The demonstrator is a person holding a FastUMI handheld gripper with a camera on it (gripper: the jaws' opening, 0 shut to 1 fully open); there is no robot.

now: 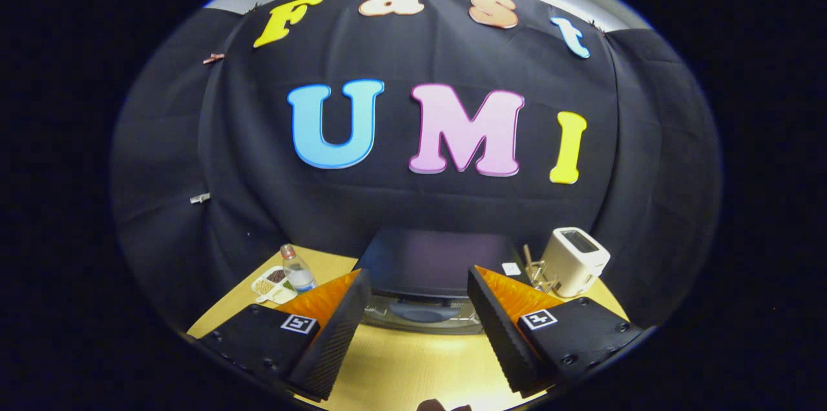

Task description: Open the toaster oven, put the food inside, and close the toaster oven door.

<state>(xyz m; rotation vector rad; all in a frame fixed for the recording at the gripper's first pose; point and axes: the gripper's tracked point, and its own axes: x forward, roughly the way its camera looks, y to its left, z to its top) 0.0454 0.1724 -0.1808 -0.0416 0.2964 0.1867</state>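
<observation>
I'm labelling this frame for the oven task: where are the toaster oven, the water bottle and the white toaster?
toaster oven [433, 262]: gripper view, its dark top.
water bottle [298, 272]: gripper view, its clear body.
white toaster [575, 262]: gripper view, its front side.

Bare table [413, 359] before toaster oven [431, 265], flanks crowded.

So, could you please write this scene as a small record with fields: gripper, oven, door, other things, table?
gripper: gripper open, fingers spread, nothing between them
oven: dark toaster oven just ahead of the fingers, seen from above
door: appears closed, glass front faces the gripper
left of oven: clear bottle with a divided snack tray beside it
right of oven: white toaster, small rack next to it
table: yellow wooden table
task stage: oven not yet opened
</observation>
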